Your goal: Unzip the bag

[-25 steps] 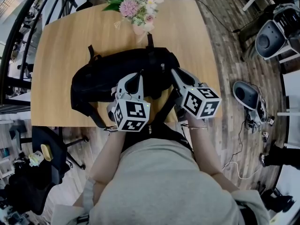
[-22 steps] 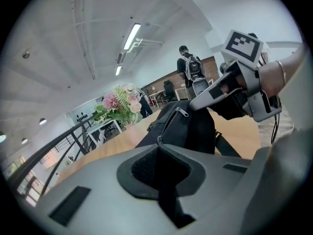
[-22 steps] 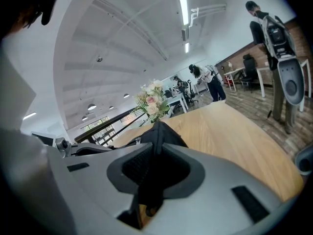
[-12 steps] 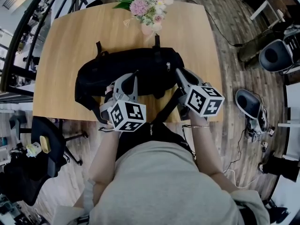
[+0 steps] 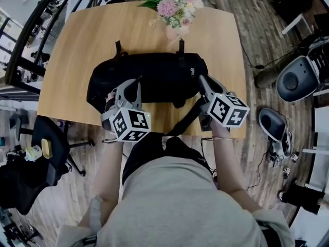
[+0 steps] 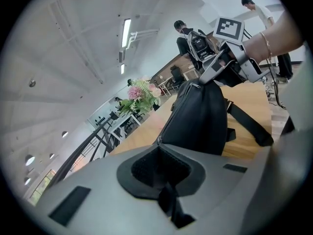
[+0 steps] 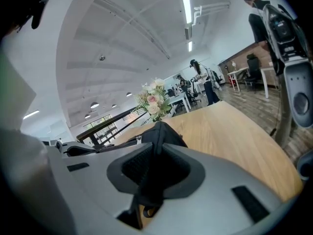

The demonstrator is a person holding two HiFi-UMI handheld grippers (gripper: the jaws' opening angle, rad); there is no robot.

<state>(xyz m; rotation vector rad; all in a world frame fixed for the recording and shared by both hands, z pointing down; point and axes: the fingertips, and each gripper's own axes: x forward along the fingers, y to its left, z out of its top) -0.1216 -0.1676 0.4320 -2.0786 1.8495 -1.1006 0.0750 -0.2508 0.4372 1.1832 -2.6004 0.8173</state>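
Note:
A long black bag [image 5: 154,73] lies across the wooden table [image 5: 72,50]. My left gripper [image 5: 138,81] is on the bag's top, left of its middle. It is shut, with a small metal zipper pull [image 6: 158,141] showing at the tips of its closed jaws. My right gripper [image 5: 201,79] is at the bag's right end, shut on a fold of the black fabric [image 7: 159,126]. In the left gripper view the bag [image 6: 200,116] runs away toward the right gripper [image 6: 201,82]. A strap [image 5: 185,120] hangs over the table's front edge.
A bunch of pink and white flowers [image 5: 177,9] stands at the table's far edge, just behind the bag. An office chair [image 5: 293,78] is to the right of the table and a black chair [image 5: 41,158] at its front left. People stand far off in the room.
My left gripper has slid leftward along the top of the bag, staying shut. The right gripper has stayed at the bag's right end. The head view has shifted a little.

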